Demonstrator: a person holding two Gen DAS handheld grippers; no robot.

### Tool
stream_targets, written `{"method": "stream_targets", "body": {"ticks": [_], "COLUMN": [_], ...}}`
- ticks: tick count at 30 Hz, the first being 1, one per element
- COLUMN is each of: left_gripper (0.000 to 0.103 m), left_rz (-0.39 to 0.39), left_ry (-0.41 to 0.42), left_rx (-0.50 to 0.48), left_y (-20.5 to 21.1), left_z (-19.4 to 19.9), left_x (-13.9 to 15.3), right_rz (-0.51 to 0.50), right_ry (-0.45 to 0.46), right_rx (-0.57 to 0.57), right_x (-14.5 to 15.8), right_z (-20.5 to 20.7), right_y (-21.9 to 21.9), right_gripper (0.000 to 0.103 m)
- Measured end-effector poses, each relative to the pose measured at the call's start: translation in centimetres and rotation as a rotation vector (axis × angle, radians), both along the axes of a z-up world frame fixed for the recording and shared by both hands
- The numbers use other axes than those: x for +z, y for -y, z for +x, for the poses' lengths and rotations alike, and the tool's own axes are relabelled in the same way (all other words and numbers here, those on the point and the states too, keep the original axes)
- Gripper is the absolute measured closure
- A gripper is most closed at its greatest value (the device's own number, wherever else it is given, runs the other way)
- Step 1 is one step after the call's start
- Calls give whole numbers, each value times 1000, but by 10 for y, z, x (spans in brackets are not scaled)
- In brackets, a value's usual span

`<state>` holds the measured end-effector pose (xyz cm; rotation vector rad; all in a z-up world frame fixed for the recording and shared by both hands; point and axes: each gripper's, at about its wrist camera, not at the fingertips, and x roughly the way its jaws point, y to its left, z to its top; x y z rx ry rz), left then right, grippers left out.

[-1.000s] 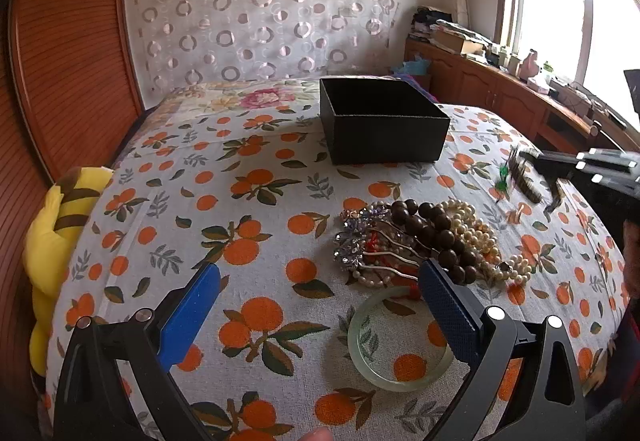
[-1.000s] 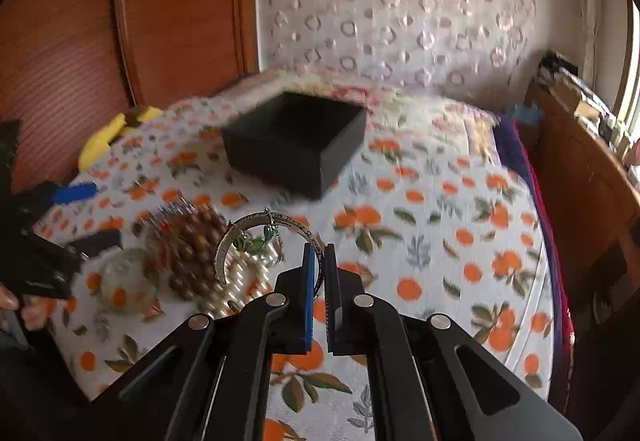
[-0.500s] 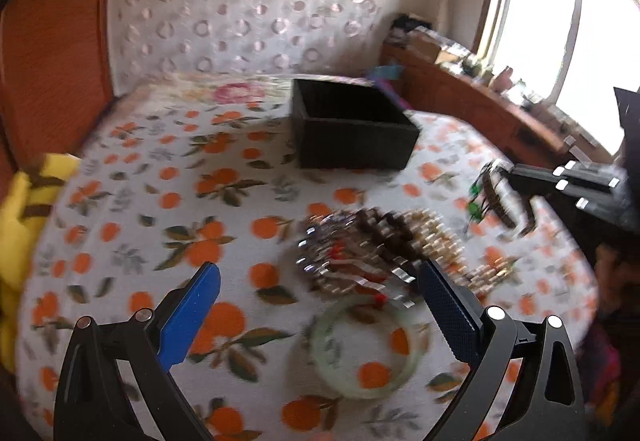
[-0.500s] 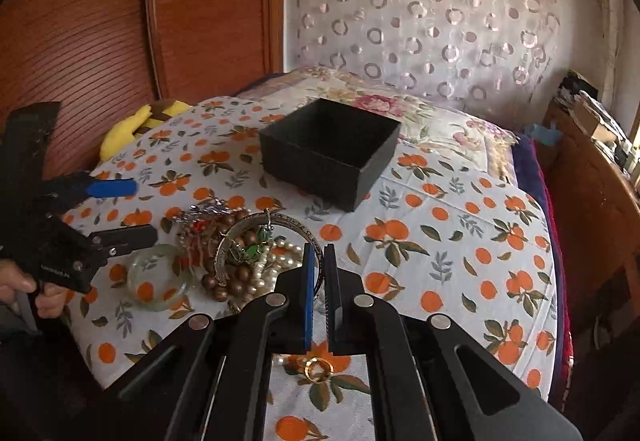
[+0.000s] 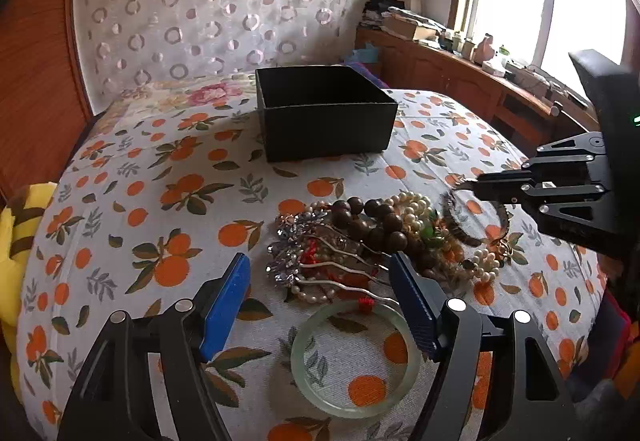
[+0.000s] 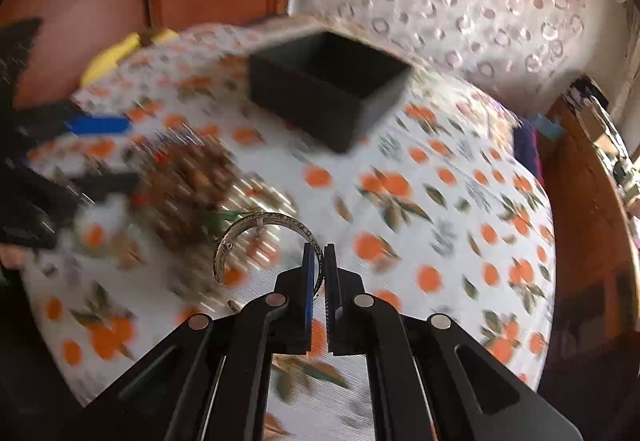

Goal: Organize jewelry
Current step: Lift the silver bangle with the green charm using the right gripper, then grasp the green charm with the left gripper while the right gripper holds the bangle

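An open black box (image 5: 326, 113) stands on an orange-print cloth; it also shows in the right wrist view (image 6: 326, 87). In front of it lies a jewelry pile (image 5: 372, 237) of dark wooden beads, pearls and silver hairpins, with a pale green jade bangle (image 5: 354, 359) nearest me. My left gripper (image 5: 320, 305) is open, low over the near edge of the pile. My right gripper (image 6: 319, 261) is shut on a silver open bangle (image 6: 260, 233) and holds it above the cloth, right of the pile; it also shows in the left wrist view (image 5: 470, 185).
A yellow plush toy (image 5: 16, 241) lies at the cloth's left edge. A wooden headboard (image 5: 36, 53) and a patterned curtain (image 5: 216, 13) stand behind. A wooden sideboard (image 5: 460, 81) with clutter runs under the window at right.
My right gripper has moved with the silver bangle toward the black box; its view is now blurred by motion. My left gripper has come closer to the pile.
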<state>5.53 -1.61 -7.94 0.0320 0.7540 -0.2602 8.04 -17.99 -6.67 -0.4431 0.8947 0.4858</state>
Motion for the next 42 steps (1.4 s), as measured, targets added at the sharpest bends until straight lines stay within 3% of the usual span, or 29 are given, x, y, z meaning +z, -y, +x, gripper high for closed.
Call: {"method": "stream_targets", "body": {"ticks": [12, 18, 22, 26, 30, 39, 42], "left_gripper": [34, 36, 50, 70, 72, 72, 72], "left_rz": [-12, -51, -49, -34, -29, -54, -19], "left_ry": [11, -15, -64, -132, -169, -171, -177], "left_rx": [-54, -129, -218, -290, -309, -328, -329], "left_y": [19, 43, 74, 100, 114, 126, 134], "left_z": [1, 15, 27, 39, 49, 54, 56], "left_x": [12, 16, 10, -2, -9, -10, -16], "right_rz": [-125, -56, 1, 31, 44, 92, 111], "right_ry": [53, 24, 3, -7, -12, 12, 21], "right_rx": [-114, -127, -138, -142, -147, -168, -177], "right_x": [-9, -11, -15, -19, -24, -27, -28], "right_z": [13, 18, 21, 23, 23, 19, 17], "right_y": [43, 54, 60, 62, 63, 68, 71], "right_gripper": [98, 97, 97, 97, 97, 97, 96]}}
